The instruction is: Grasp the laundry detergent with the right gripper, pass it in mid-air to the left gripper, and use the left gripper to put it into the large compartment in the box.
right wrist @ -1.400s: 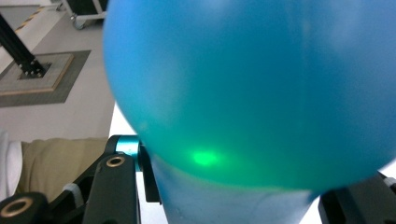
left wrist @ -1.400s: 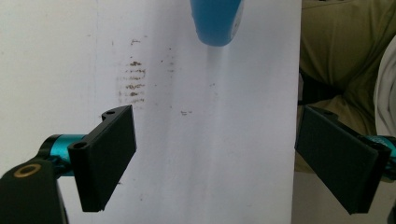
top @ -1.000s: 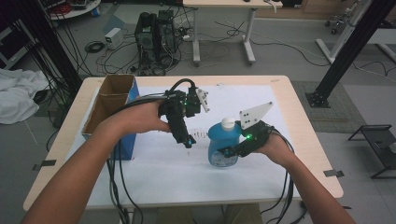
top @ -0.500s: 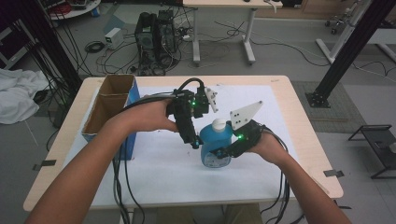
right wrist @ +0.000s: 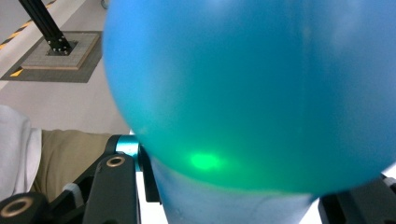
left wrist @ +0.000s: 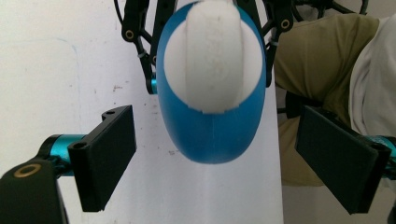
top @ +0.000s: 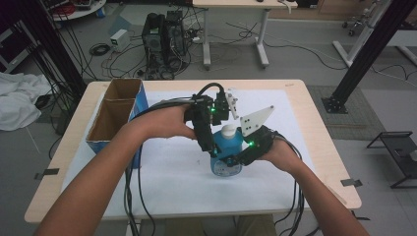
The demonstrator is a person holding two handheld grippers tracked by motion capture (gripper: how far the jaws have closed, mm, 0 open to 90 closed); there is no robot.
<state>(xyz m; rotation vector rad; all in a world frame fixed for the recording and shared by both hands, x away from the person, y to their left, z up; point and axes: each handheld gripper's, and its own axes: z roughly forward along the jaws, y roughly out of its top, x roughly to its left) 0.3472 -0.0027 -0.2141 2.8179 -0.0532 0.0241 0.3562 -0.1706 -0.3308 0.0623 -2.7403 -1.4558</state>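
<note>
A blue bottle (top: 227, 156) with a white cap (top: 228, 131) stands over the white sheet near the table's middle. My right gripper (top: 242, 156) is shut on its body from the right; in the right gripper view the blue bottle (right wrist: 252, 93) bulges between the jaws of my right gripper (right wrist: 238, 203). My left gripper (top: 210, 145) comes down from the upper left beside the cap. In the left gripper view I look down on the white cap (left wrist: 212, 56) and the blue bottle (left wrist: 210, 135). The left gripper (left wrist: 223, 156) is open, its pads (left wrist: 109, 154) wide on either side and touching nothing.
An open cardboard box (top: 115, 110) with a blue side sits at the table's left. A white sheet (top: 162, 172) covers most of the wooden table (top: 319, 147). Cables trail from both grippers toward the front edge. A computer and more cables are on the floor beyond.
The right gripper has carried the bottle a little left and toward me. The left gripper has swung right and now points down over the bottle's cap, jaws apart.
</note>
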